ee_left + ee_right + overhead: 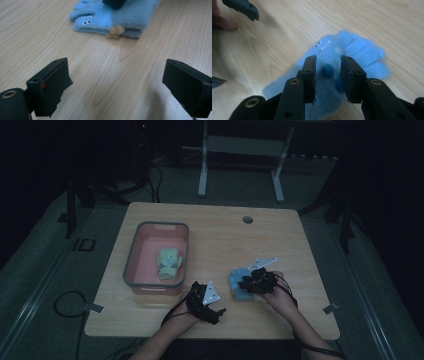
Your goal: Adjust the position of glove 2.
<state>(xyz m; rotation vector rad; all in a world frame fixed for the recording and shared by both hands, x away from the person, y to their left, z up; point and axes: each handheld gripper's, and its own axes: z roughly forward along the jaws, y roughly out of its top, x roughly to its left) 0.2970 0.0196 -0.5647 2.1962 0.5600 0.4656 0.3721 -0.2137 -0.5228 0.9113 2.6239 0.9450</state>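
A light blue fuzzy glove (236,286) (120,17) with small white eyes and dark blue dots lies flat on the wooden table (220,240). My right gripper (248,282) (328,70) stands right over the glove (362,57), jaws a little apart, a dark blue dot showing in the gap between them; the pads do not press on it. My left gripper (216,301) (117,82) rests low at the front of the table, open wide with only bare wood between its jaws, pointing at the blue glove. A green glove (169,264) lies in the pink basket (131,260).
The pink basket with its grey rim sits at the table's left. A round cable hole (247,219) lies near the far edge. A white frame (240,150) stands on the floor behind the table. A cable (65,302) loops on the floor at the left.
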